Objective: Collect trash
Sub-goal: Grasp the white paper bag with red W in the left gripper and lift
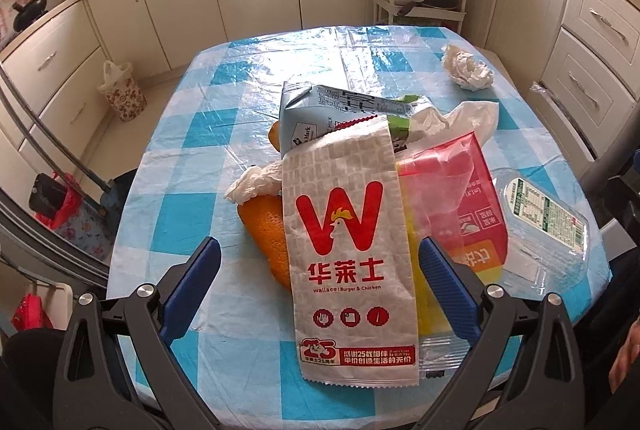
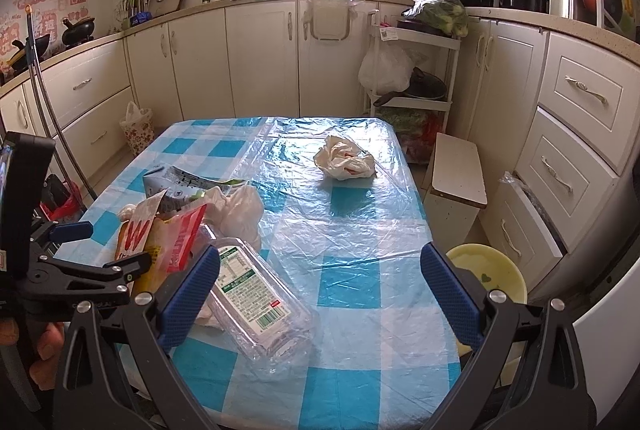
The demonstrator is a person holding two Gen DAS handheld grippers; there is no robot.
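L gripper [image 1: 320, 270] jaws wide, straddling Wallace paper bag [image 1: 344, 250] atop trash pile mid-table | R gripper [image 2: 320, 286] jaws wide, holding nothing, clear bottle [image 2: 256, 302] lying by its left finger | crumpled tissue [image 2: 346, 162] far side of checked tablecloth [image 2: 360, 270], well apart from pile | yellow bin [image 2: 496, 270] on floor off table's right edge

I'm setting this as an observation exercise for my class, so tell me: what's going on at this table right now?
A person holds a gripper in each hand over a blue-checked table strewn with trash. The left gripper is open around a heap topped by a Wallace paper bag, gripping nothing yet. The right gripper is open too, next to an empty plastic bottle lying on its side. A crumpled paper wad sits apart, farther back. Nothing is lifted.
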